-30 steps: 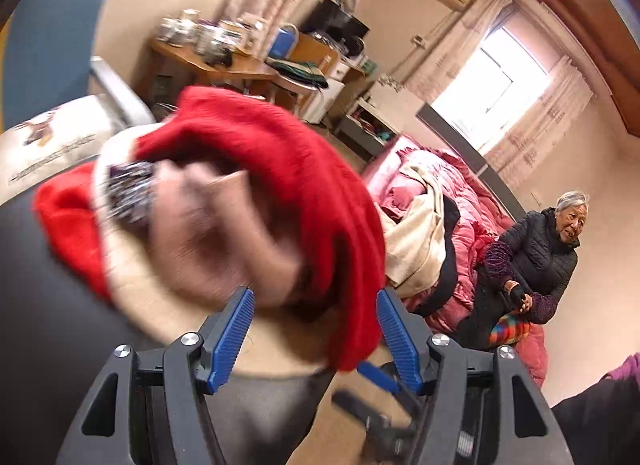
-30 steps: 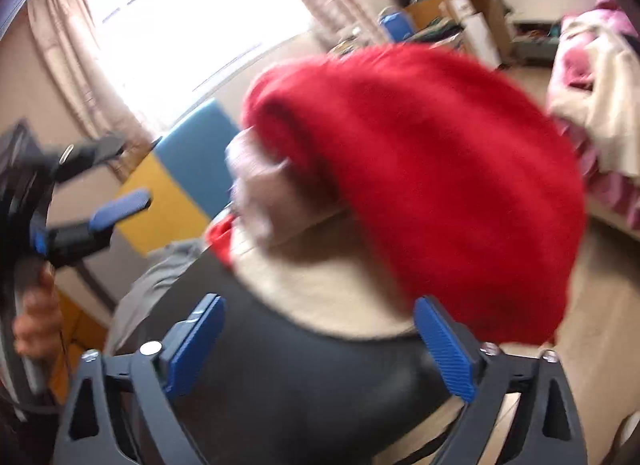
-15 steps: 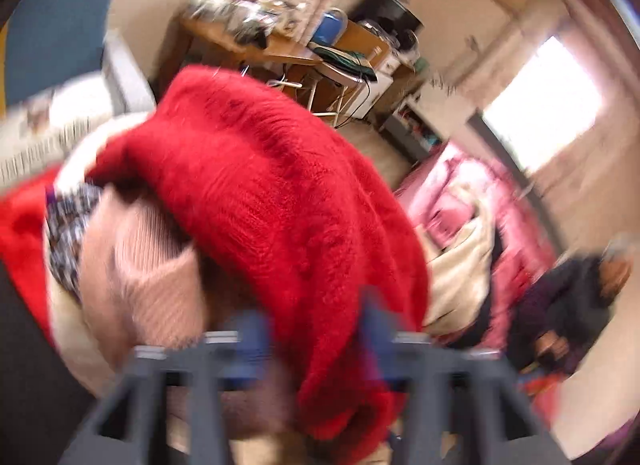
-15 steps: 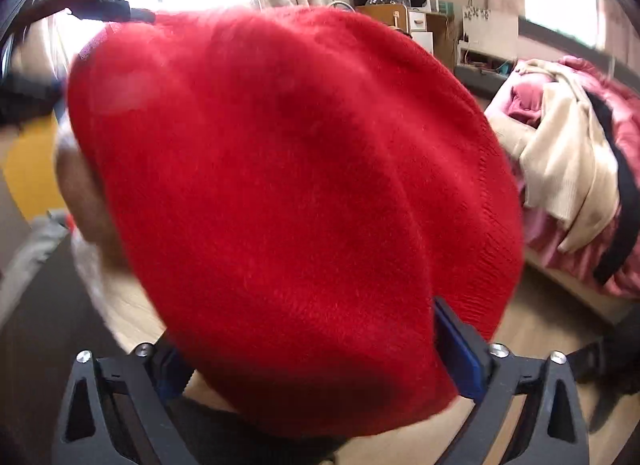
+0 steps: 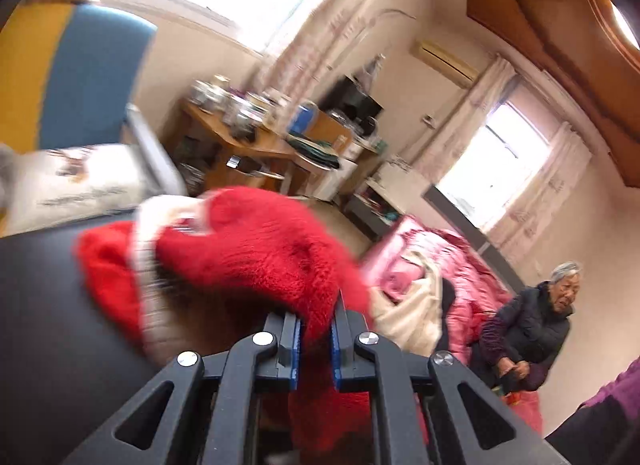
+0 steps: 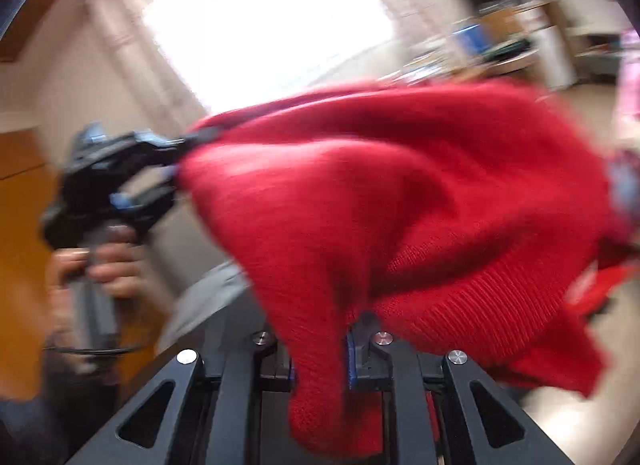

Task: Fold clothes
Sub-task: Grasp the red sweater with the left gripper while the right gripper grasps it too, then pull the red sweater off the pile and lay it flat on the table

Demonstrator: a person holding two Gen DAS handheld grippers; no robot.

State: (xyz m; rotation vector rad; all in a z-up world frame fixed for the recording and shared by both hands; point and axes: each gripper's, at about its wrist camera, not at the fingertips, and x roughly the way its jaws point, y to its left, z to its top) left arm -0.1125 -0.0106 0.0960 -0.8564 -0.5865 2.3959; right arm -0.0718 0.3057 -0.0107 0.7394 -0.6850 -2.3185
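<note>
A red knitted sweater lies bunched over a pile of clothes on the black table. My left gripper is shut on an edge of the sweater, which hangs down between its fingers. My right gripper is shut on another part of the red sweater and holds it lifted. In the right wrist view the left gripper shows at the left, clamped on the sweater's far edge. Cream and pink garments lie under the sweater, mostly hidden.
A blue and yellow chair back and a white cushion stand beyond the table. A cluttered wooden desk is behind. A bed with pink bedding is at the right, and a seated person beside it.
Both grippers were open around the pile; they closed on the red sweater and lifted it. It is now stretched between them. Both views are motion-blurred.
</note>
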